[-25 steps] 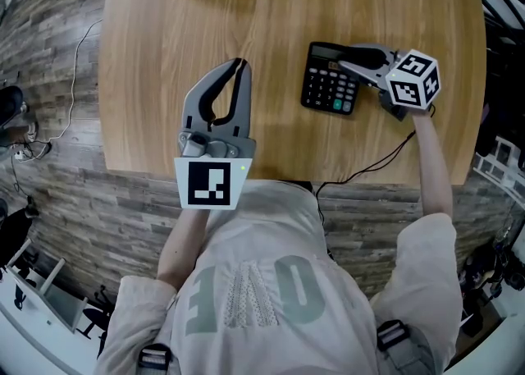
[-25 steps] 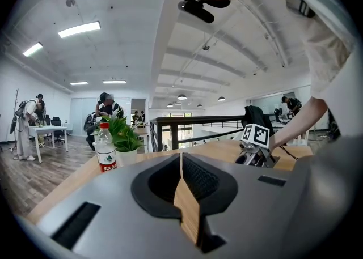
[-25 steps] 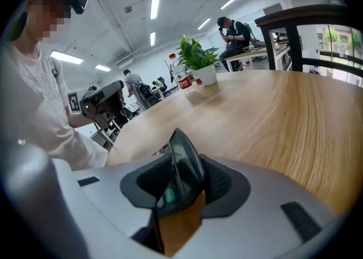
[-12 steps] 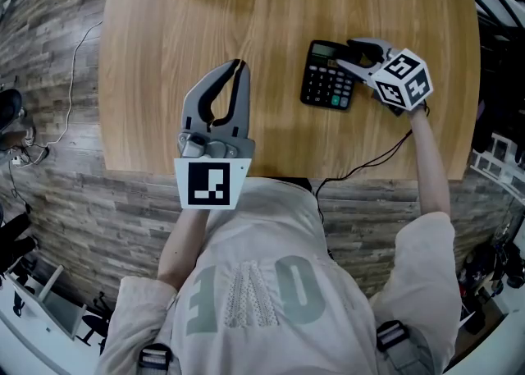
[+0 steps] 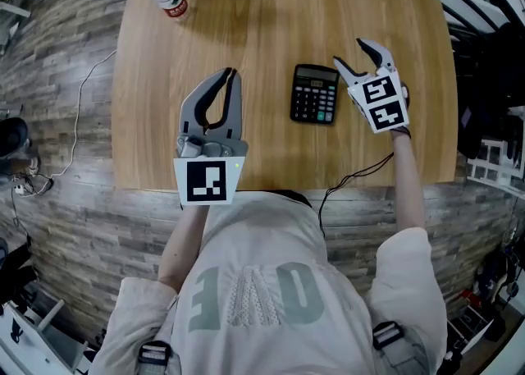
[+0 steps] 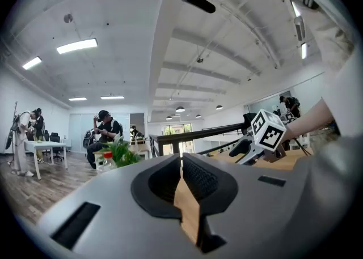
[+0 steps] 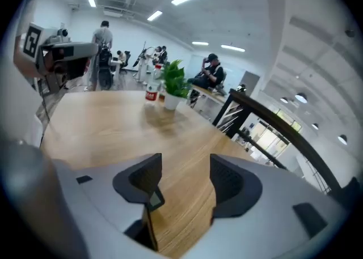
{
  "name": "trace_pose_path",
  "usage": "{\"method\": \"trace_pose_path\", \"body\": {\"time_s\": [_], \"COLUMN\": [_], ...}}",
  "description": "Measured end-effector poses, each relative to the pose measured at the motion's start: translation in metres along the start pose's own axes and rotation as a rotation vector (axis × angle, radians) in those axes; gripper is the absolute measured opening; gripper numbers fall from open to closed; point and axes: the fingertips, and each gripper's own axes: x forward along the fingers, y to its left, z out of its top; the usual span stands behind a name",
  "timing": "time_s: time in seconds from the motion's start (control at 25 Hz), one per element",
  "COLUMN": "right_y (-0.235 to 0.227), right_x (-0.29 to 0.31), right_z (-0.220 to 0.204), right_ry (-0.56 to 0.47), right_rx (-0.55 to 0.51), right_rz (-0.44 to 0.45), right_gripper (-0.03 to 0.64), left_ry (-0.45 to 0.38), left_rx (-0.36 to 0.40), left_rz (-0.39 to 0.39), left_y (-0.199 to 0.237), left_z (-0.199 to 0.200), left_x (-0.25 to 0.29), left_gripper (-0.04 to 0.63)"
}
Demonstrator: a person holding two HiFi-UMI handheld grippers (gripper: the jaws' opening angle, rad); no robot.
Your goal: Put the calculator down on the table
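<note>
Lifted off the calculator (image 5: 314,93), the right gripper (image 5: 351,52) hangs just right of it, its jaws just opened wide, ribbed pads empty. That flat black rectangle lies on the wood-grain table (image 5: 271,12). Left of it, the left gripper (image 5: 232,75) is clenched, empty.

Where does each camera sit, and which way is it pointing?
Head view: on the person's head, looking steeply down at the table, calculator, left gripper, right gripper, forearms, shirt.
Left gripper view: on the left gripper, looking level over its closed jaws toward the right gripper.
Right gripper view: on that gripper, tilted down at the table; its empty jaws have just been opening.
Shared: both gripper views show the plant and bottle.
</note>
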Motion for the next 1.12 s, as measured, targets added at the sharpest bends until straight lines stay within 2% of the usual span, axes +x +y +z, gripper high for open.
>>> {"method": "trace_pose_path", "body": {"time_s": [0.12, 0.24, 0.4, 0.48, 0.56, 0.64, 0.76, 0.84, 1.12], "right_y": [-0.027, -0.044, -0.040, -0.025, -0.005, 0.016, 0.042, 0.051, 0.054], "right_x": [-0.046, -0.107, -0.179, -0.198, -0.204, -0.203, -0.195, -0.191, -0.183], "right_z": [0.044, 0.072, 0.091, 0.088, 0.081, 0.077, 0.072, 0.071, 0.076], "right_ry": [-0.132, -0.276, -0.564, -0.657, -0.689, -0.695, -0.680, -0.661, -0.644], "right_rx": [0.075, 0.229, 0.511, 0.609, 0.657, 0.692, 0.721, 0.700, 0.669], "right_rz": [-0.168, -0.338, -0.450, -0.494, -0.516, -0.501, -0.448, -0.444, -0.419], "right_gripper": [0.250, 0.249, 0.215, 0.170, 0.089, 0.060, 0.041, 0.020, 0.018], "left_ry": [-0.089, -0.142, -0.175, -0.184, -0.194, -0.208, -0.222, -0.232, -0.229], "left_rx": [0.032, 0.030, 0.046, 0.069, 0.072, 0.080, 0.086, 0.088, 0.092], "left_rz": [0.002, 0.007, -0.003, -0.023, -0.040, -0.055, -0.077, -0.088, -0.106], "left_y": [0.007, 0.005, -0.005, -0.014, -0.022, -0.029, -0.035, -0.038, -0.048], "left_z": [0.034, 0.058, 0.073, 0.078, 0.082, 0.087, 0.093, 0.096, 0.097], "left_x": [0.006, 0.003, -0.002, -0.001, 0.000, 0.001, 0.003, 0.006, 0.008], "left_gripper": [0.020, 0.019, 0.020, 0.019, 0.020, 0.020, 0.020, 0.019, 0.019]}}
